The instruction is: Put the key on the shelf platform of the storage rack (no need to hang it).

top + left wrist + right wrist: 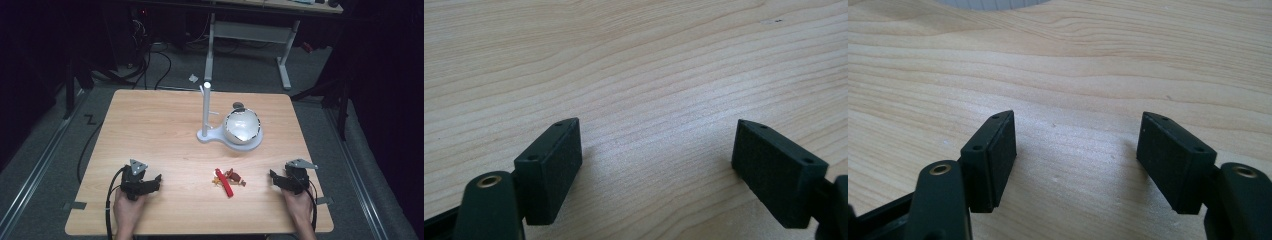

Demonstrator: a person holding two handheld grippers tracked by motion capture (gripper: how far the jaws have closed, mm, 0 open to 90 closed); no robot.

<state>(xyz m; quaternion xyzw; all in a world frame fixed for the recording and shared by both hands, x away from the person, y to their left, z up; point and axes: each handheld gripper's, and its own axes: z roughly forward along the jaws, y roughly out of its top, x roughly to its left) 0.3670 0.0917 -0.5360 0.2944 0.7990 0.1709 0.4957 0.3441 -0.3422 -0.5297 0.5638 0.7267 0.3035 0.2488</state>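
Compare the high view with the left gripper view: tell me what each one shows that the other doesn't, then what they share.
High view alone: the white stand with its bowl, the small red pieces lying midway between the grippers, the right gripper, both hands, and the floor and desk legs beyond the table.

Left gripper view alone: the close wood grain and the inner pads of its own two jaws, standing wide apart with nothing between them.

Both: the left gripper, open, and the wooden table.
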